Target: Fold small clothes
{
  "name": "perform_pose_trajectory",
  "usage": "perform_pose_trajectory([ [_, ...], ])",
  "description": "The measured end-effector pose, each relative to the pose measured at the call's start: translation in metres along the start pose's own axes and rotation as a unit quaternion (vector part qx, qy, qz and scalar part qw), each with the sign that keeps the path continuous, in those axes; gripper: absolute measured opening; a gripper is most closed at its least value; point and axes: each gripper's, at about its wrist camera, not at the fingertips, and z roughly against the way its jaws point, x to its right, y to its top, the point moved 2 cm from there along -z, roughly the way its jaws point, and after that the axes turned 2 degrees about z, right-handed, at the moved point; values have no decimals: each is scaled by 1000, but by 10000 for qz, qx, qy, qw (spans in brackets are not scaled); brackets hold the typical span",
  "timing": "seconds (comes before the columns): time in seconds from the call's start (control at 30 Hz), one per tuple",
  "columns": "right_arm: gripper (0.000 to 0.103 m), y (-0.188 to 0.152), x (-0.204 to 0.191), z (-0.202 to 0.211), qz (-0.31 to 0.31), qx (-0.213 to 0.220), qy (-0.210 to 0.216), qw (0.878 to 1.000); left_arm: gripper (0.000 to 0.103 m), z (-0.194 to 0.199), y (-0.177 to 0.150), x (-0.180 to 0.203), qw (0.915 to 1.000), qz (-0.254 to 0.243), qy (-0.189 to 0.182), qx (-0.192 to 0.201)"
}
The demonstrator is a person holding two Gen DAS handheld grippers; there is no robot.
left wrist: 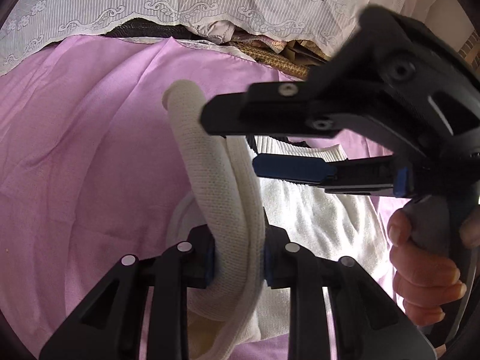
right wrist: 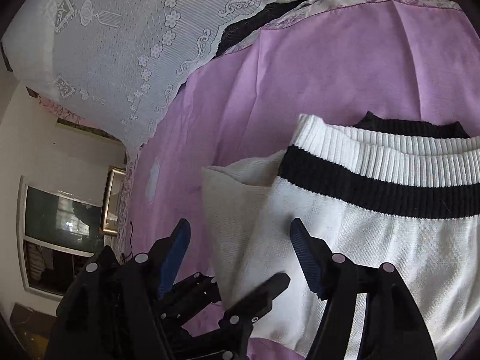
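The white knit sweater (right wrist: 375,240), with a black band under its ribbed white hem, lies on a lilac sheet (left wrist: 75,150) spread over a bed. The left gripper (left wrist: 238,262) is clamped on a sleeve (left wrist: 216,162) of the sweater, which rises from between its blue pads and curls away above the sheet. The right gripper (right wrist: 240,252) hangs over the sweater's body with its jaws spread wide and nothing between them (a hand (left wrist: 426,273) grips its handle). A white lace cover (right wrist: 120,45) lies beyond the sheet.
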Motion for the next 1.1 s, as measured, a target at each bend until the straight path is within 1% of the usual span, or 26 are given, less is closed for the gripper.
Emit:
perform_pose_trajectory([
  [0.1, 75, -3, -13, -1, 315, -90, -343, 9989, 22, 3, -4, 15, 9995, -216, 202, 122],
  [0.17, 75, -7, -14, 2, 429, -38, -501, 9978, 22, 5, -6, 23, 9991, -275, 286, 173],
  [0.2, 72, -9, -14, 4, 491, 20, -554, 9973, 22, 5, -7, 27, 9988, -294, 334, 193],
  [0.23, 52, -11, -13, 8, 501, 101, -573, 9970, 22, 5, -7, 30, 9986, -300, 379, 209],
  [0.27, 41, -13, -9, 14, 500, 185, -578, 9969, 22, 5, -7, 33, 9985, -290, 411, 216],
  [0.3, 31, -14, -8, 20, 487, 273, -461, 9974, 22, 5, -7, 36, 9987, -257, 392, 192],
  [0.33, 24, -13, -5, 27, 463, 362, -366, 9976, 22, 5, -6, 39, 9988, -229, 388, 201],
  [0.4, 19, -13, -2, 46, 468, 558, -245, 9970, 22, 9, -3, 51, 9987, -258, 367, 257],
  [0.5, 18, -12, 11, 76, 380, 788, 14, 9962, 22, 13, 2, 76, 9979, -427, 355, 347],
  [0.63, 18, -12, 46, 118, 22, 979, 436, 9942, 23, 11, 8, 116, 9971, -611, 247, 378],
  [0.73, 17, -15, 77, 141, -223, 1045, 637, 9922, 23, 0, 6, 145, 9971, -669, 198, 303],
  [0.8, 17, -22, 98, 155, -341, 1071, 703, 9912, 23, -10, 1, 164, 9967, -742, 252, 232],
  [0.93, 17, -36, 132, 173, -523, 1129, 862, 9885, 24, -28, -11, 196, 9954, -874, 382, 132],
  [1.1, 16, -48, 171, 186, -743, 1218, 1018, 9845, 25, -49, -19, 223, 9942, -957, 496, -18],
])
